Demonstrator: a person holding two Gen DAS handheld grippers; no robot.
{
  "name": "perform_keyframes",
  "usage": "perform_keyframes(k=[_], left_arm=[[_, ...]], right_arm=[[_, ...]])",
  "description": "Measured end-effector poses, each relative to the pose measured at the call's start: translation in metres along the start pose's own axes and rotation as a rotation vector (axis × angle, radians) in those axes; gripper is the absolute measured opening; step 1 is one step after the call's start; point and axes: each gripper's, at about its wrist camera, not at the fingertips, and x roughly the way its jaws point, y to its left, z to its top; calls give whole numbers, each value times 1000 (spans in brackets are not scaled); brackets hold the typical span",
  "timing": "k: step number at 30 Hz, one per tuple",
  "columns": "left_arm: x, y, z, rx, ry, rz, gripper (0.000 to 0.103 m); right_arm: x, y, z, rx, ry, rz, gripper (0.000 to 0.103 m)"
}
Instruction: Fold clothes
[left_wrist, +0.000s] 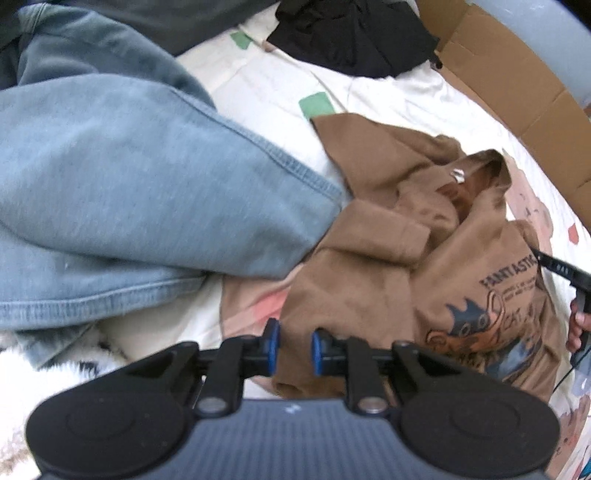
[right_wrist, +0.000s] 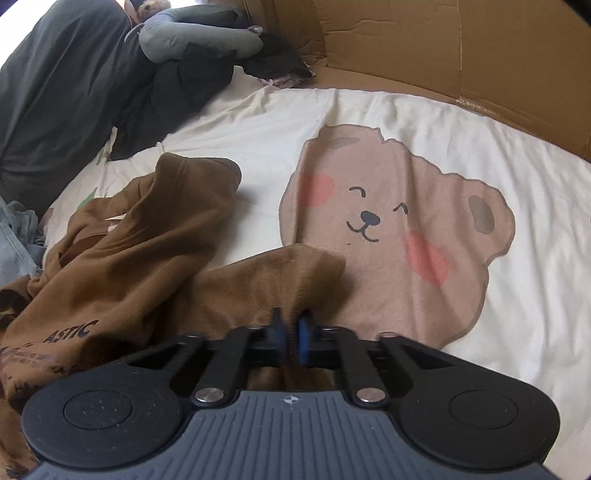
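A crumpled brown sweatshirt lies on a cream bedsheet printed with a bear, right of a pair of blue jeans. The right gripper is pinched closed on a fold of the sweatshirt; the left gripper hangs slightly parted over its near edge, gripping nothing.

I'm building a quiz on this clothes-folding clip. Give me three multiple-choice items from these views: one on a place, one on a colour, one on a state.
1. Where does the brown hoodie lie relative to the blue jeans in the left wrist view?
A right of them B left of them C under a box
2. What colour is the bear print on the bedsheet?
A green B pinkish brown C black
3. The right gripper is
A wide open B out of view C shut on the brown hoodie

A: hoodie sits right of the jeans. B: bear is pinkish brown. C: fabric is pinched between the pads.
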Motion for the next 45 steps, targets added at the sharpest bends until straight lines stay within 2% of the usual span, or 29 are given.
perform_keyframes(k=[7, 19, 24, 28, 33, 45], left_arm=[[16, -3, -1, 7, 38, 3, 27], [40, -12, -1, -24, 110, 2, 29], [44, -19, 1, 22, 112, 19, 29], [45, -33, -1, 101, 97, 39, 29], [47, -43, -1, 142, 94, 17, 29], [55, -63, 1, 167, 58, -58, 29]], right_arm=[[-34, -14, -8, 45, -19, -54, 2], [-106, -73, -44, 257, -46, -185, 2], [-132, -93, -62, 321, -60, -239, 2], [-155, -108, -75, 361, -76, -283, 2], [-186, -120, -92, 396, -93, -327, 2], [-232, -134, -140, 478, -38, -437, 2]])
